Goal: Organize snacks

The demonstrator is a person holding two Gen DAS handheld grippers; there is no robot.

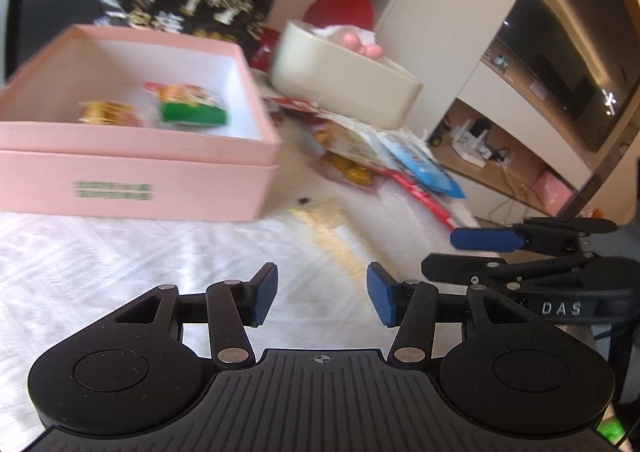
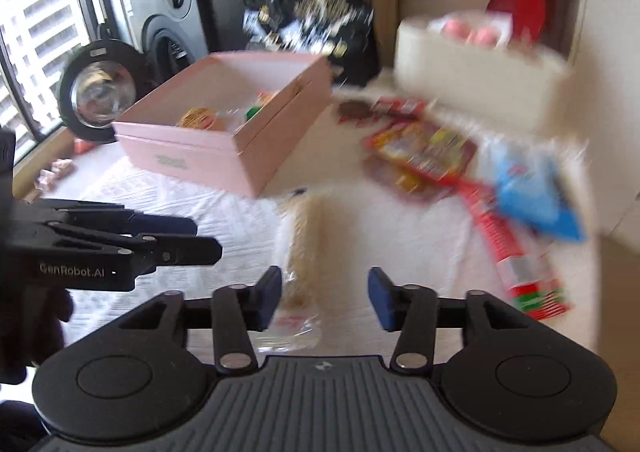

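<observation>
An open pink box (image 1: pixel 132 180) (image 2: pixel 224 156) stands on the white cloth and holds a green-and-red packet (image 1: pixel 188 104) and a yellow packet (image 1: pixel 106 112). A pile of loose snack packets (image 1: pixel 376 156) (image 2: pixel 424 156) lies to its right, with a blue packet (image 2: pixel 532 196) and a long red packet (image 2: pixel 520 264). A clear-wrapped beige biscuit pack (image 2: pixel 304 252) lies between my right gripper's fingers. My right gripper (image 2: pixel 324 300) is open around its near end. My left gripper (image 1: pixel 322 296) is open and empty over the cloth.
A cream tub (image 1: pixel 340 76) (image 2: pixel 480 72) with pink items stands behind the pile. A black-and-gold bag (image 1: pixel 188 0) (image 2: pixel 316 24) stands behind the box. The table's right edge (image 1: pixel 460 220) is close to the pile. A speaker (image 2: pixel 168 12) stands at the far left.
</observation>
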